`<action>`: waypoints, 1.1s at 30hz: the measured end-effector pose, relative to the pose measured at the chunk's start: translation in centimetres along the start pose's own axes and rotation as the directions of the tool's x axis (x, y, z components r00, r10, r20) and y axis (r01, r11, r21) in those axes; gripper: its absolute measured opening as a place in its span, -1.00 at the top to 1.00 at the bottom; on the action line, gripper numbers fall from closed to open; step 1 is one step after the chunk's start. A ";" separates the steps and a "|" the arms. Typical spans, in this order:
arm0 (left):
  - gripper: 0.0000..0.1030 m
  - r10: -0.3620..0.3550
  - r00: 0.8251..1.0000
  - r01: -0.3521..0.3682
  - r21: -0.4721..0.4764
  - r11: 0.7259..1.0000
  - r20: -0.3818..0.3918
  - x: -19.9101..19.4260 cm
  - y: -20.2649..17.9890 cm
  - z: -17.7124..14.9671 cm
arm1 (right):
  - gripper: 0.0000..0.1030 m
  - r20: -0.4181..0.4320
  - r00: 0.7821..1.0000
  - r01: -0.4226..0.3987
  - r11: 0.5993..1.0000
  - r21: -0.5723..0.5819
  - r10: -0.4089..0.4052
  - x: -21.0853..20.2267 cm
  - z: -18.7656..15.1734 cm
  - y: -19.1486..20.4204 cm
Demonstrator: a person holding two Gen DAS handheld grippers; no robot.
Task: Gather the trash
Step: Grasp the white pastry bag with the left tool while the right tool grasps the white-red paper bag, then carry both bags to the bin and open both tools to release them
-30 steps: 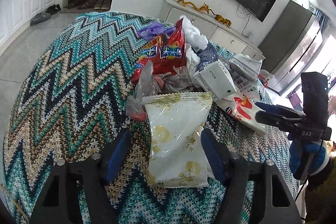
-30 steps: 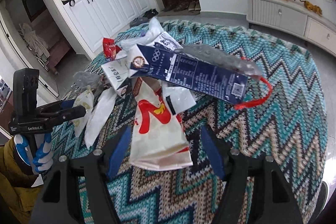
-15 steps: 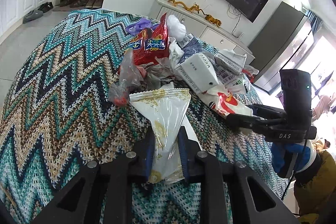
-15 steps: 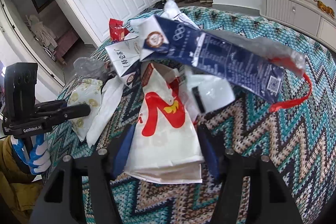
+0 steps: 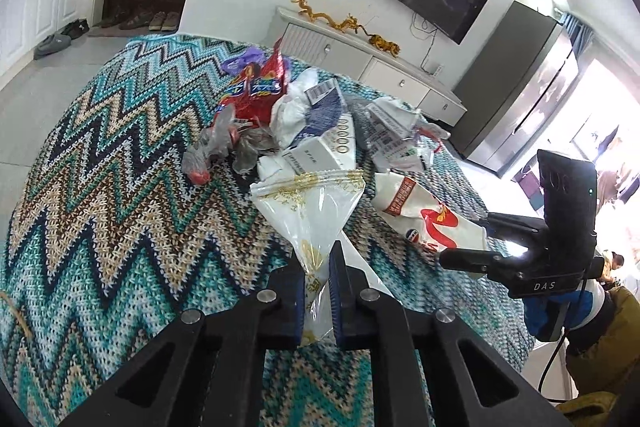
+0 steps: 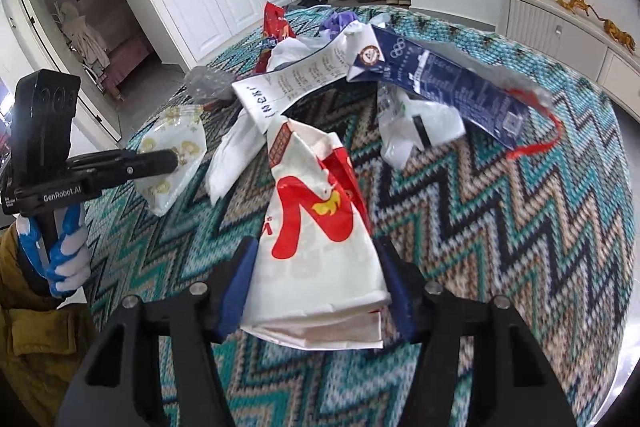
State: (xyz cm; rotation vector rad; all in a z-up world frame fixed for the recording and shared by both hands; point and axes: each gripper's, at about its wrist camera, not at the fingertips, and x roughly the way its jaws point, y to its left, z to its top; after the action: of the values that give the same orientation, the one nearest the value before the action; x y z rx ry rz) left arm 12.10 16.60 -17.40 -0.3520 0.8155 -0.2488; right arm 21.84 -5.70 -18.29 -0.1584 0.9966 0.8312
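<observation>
Trash lies heaped on the round worktop (image 5: 100, 163), which wears a zigzag-knit cover in teal, tan and black. In the left wrist view, the left gripper (image 5: 317, 291) has its jaws pressed together on the lower end of a clear wrapper with gold print (image 5: 316, 203), whose wide top edge fans out towards the heap. Beyond it sit a white carton (image 5: 324, 151), a red snack bag (image 5: 260, 87) standing up at the far side, a crumpled clear bag (image 5: 212, 147) and a creased white carton (image 5: 394, 135). To the right lies a white bag with a red logo (image 5: 424, 215), and the right gripper (image 5: 468, 245) meets its near end, a jaw on each side.

In the right wrist view, the right gripper (image 6: 316, 287) has its jaws on either side of the white bag with a red logo (image 6: 320, 227), both blue pads touching its edges; whether they squeeze it firmly I cannot tell. The bag's far end points at the heap. Behind it a long navy carton (image 6: 440, 87) rests tilted across the pile, a red strip hanging from its right end, beside a flattened white carton with handwriting (image 6: 296, 83). At left, the left gripper (image 6: 160, 161) is closed on the clear wrapper with gold print (image 6: 172, 155), held by a hand in a blue and white glove (image 6: 66, 251).
</observation>
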 end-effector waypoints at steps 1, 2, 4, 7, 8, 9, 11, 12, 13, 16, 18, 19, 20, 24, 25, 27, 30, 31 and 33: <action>0.82 -0.005 1.000 0.005 0.007 1.000 0.008 -0.5 -0.3 -0.1 | -0.11 0.008 1.000 0.007 1.000 0.005 -0.007 -0.7 -0.4 0.1; 0.83 -0.010 1.000 0.010 0.012 1.000 0.016 -0.9 -0.6 -0.3 | -0.11 0.016 1.000 0.014 1.000 0.010 -0.014 -1.3 -0.7 0.2; 0.84 -0.016 1.000 0.015 0.020 1.000 0.027 -1.6 -1.0 -0.4 | -0.11 0.037 0.999 0.029 0.999 0.021 -0.030 -2.7 -1.4 0.4; 0.85 -0.017 0.999 0.015 0.031 0.999 0.035 -2.3 -1.8 -0.3 | -0.11 0.076 0.996 0.051 0.998 0.037 -0.054 -4.8 -2.2 0.6; 0.85 -0.021 0.999 0.020 0.034 0.999 0.034 -2.5 -2.1 -0.3 | -0.11 0.091 0.994 0.056 0.997 0.044 -0.060 -5.3 -2.3 0.5; 0.85 -0.021 0.999 0.020 0.041 0.999 0.033 -2.7 -2.5 -0.2 | -0.11 0.105 0.992 0.059 0.997 0.051 -0.065 -5.8 -2.3 0.4; 0.85 -0.013 0.999 0.011 0.070 0.997 0.034 -2.9 -3.6 0.0 | -0.11 0.135 0.987 0.074 0.995 0.066 -0.083 -7.1 -2.6 0.1; 0.86 -0.013 0.999 0.010 0.085 0.996 0.034 -3.0 -4.2 0.2 | -0.11 0.149 0.985 0.080 0.994 0.074 -0.091 -7.8 -2.8 0.0; 0.86 -0.017 0.999 0.013 0.103 0.995 0.033 -3.1 -4.9 0.5 | -0.11 0.169 0.980 0.088 0.993 0.084 -0.102 -8.7 -3.0 -0.3; 0.86 -0.035 0.999 0.030 0.159 0.987 0.025 -2.7 -7.4 1.5 | -0.11 0.225 0.965 0.109 0.986 0.125 -0.135 -11.4 -4.0 -1.1; 0.86 -0.051 0.999 0.048 0.199 0.979 0.011 -2.0 -9.4 2.3 | -0.11 0.253 0.953 0.127 0.979 0.160 -0.165 -13.2 -4.9 -1.9; 0.86 -0.061 0.998 0.059 0.218 0.974 0.001 -1.6 -10.4 2.5 | -0.11 0.265 0.947 0.137 0.974 0.181 -0.183 -14.1 -5.5 -2.6; 0.86 -0.072 0.997 0.073 0.241 0.968 -0.012 -1.0 -11.8 2.8 | -0.11 0.274 0.941 0.147 0.968 0.202 -0.200 -15.0 -6.2 -3.4; 0.86 -0.108 0.991 0.130 0.337 0.932 -0.082 2.1 -17.4 4.3 | -0.11 0.297 0.911 0.189 0.930 0.314 -0.285 -18.5 -9.3 -7.8; 0.86 -0.115 0.988 0.146 0.364 0.920 -0.105 3.2 -19.1 4.7 | -0.11 0.297 0.903 0.202 0.917 0.345 -0.310 -19.3 -10.3 -9.0; 0.86 -0.122 0.982 0.171 0.409 0.896 -0.143 5.4 -22.4 5.2 | -0.11 0.291 0.887 0.226 0.888 0.401 -0.357 -20.7 -12.2 -11.3; 0.86 -0.129 0.972 0.209 0.478 0.853 -0.196 9.0 -27.8 5.5 | -0.11 0.258 0.865 0.262 0.826 0.500 -0.430 -22.3 -15.6 -15.6; 0.86 -0.128 0.969 0.220 0.500 0.837 -0.212 10.2 -29.5 5.5 | -0.11 0.241 0.859 0.274 0.802 0.530 -0.453 -22.6 -16.7 -17.0; 0.85 -0.123 0.960 0.243 0.534 0.810 -0.251 12.9 -33.0 5.2 | -0.11 0.202 0.849 0.295 0.755 0.586 -0.488 -22.7 -18.9 -19.7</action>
State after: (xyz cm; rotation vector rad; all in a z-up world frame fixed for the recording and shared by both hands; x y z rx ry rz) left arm 21.82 -16.91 -9.55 0.1603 0.8701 -0.7024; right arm 16.31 -40.63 -15.59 0.2508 0.7840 0.1460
